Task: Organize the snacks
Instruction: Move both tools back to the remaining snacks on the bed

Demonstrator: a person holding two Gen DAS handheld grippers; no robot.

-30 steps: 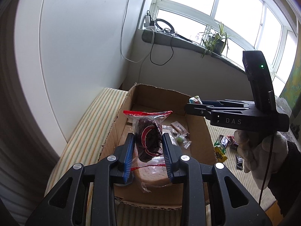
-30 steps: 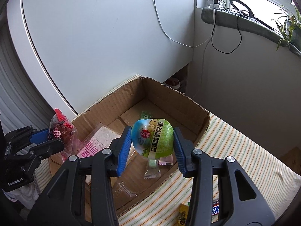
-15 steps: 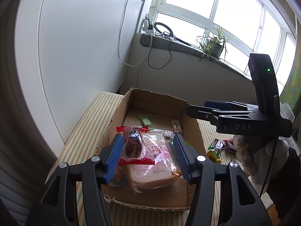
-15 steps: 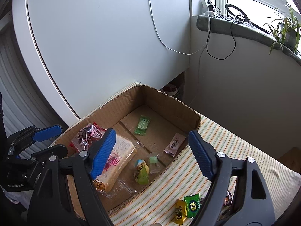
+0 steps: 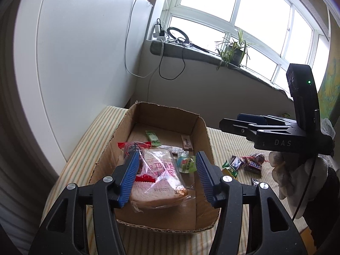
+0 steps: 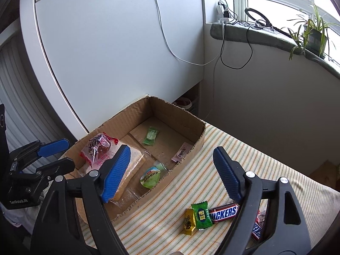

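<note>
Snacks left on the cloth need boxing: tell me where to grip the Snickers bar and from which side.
Grip the Snickers bar across its narrow width at the middle, coming from above. It lies flat on the striped cloth, and a green candy crowds its left end.

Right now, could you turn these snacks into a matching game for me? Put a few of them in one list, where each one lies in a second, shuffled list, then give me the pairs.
Things:
1. bagged bread slice
2. Snickers bar
3. small green packet
4. pink wrapper

Places:
A. on the striped cloth, outside the cardboard box
B. on the box floor by the wall nearest the cloth
C. near end of the box, under a red-sealed bag
D. far part of the box floor, alone

Pairs: 1-C, 2-A, 3-D, 4-B
</note>
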